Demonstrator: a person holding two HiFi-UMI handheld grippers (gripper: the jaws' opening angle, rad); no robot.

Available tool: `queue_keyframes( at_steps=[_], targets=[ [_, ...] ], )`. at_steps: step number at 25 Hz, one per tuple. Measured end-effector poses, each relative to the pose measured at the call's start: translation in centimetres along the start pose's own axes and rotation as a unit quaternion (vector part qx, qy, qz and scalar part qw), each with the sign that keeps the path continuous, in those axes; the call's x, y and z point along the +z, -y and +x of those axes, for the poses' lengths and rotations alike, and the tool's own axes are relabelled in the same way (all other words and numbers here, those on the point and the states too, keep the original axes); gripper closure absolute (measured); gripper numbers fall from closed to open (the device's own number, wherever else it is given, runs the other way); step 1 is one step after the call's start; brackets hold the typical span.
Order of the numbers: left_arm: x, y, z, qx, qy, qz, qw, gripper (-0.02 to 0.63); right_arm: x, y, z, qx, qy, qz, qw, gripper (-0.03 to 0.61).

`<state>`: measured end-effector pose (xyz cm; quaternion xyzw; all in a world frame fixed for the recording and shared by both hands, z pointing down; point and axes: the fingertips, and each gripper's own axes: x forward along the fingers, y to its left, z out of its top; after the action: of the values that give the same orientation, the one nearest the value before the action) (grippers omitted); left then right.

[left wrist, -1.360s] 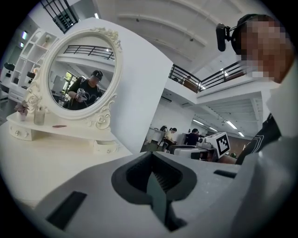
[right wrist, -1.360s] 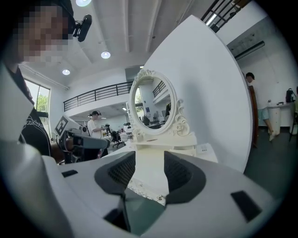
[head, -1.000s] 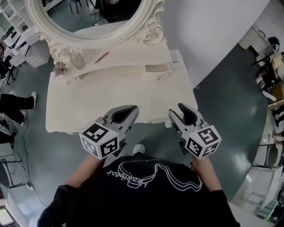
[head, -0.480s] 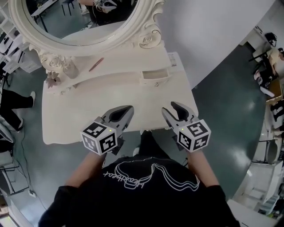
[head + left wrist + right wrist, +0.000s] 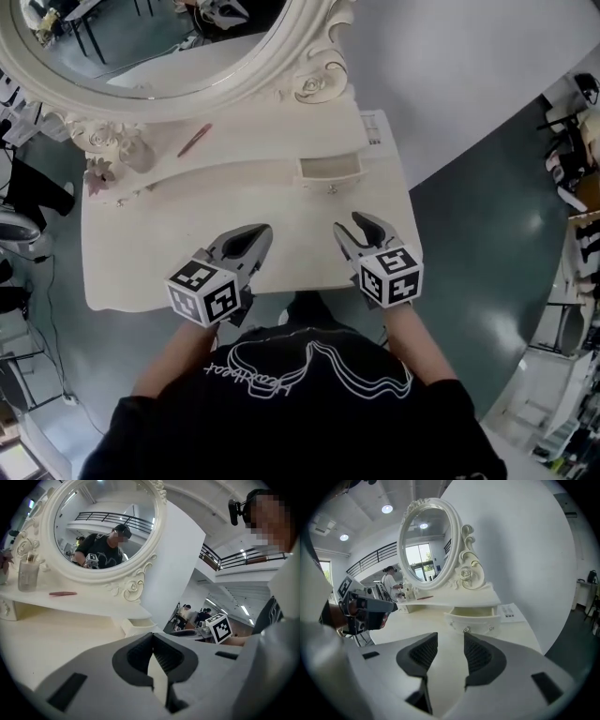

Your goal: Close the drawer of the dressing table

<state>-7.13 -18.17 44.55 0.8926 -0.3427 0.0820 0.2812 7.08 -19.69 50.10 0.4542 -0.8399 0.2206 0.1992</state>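
- Drawer (image 5: 472,617) stands pulled out at the right of the counter (image 5: 159,253); right gripper view faces its front, left gripper view catches only its side.
- Left hand-held gripper (image 5: 262,231): jaws together, empty.
- Right hand-held gripper (image 5: 347,223): jaws wide, just closed slightly, nothing between, short of the drawer.

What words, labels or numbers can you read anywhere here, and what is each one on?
No text here can be quoted.
Paper sheet: printed lines, too small to read.
Black shirt: white cursive script, seen upside down, not legible.
Marker cubes: black-and-white square patterns only, no words or numbers.
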Motion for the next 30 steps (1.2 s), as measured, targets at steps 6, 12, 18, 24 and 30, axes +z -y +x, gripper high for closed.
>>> queue_keyframes(
  at_steps=[6,12,18,24,30],
  targets=[
    [0.1,-1.8,1.5,0.012,-0.010,-0.012,0.9998,0.611,-0.6,2.1,3.5,-0.010,-0.026,0.003,1.000,0.417],
    [0.3,-3.7,2.1,0.023,-0.014,-0.029,0.9992,0.611,-1.0,3.7,6.4,-0.014,-0.043,0.027,0.999,0.425],
    [0.2,-5.1,3.1,0.032,-0.019,-0.040,0.9985,0.611,-1.3,4.7,8.4,-0.018,-0.052,0.038,0.998,0.431],
    [0.3,-6.0,3.7,0.037,-0.025,-0.043,0.9980,0.611,-1.4,4.6,9.1,-0.011,-0.055,0.047,0.997,0.449],
    [-0.2,-7.0,4.1,0.047,-0.033,-0.048,0.9972,0.611,-1.5,4.6,9.4,-0.011,-0.051,0.050,0.997,0.476]
  ],
)
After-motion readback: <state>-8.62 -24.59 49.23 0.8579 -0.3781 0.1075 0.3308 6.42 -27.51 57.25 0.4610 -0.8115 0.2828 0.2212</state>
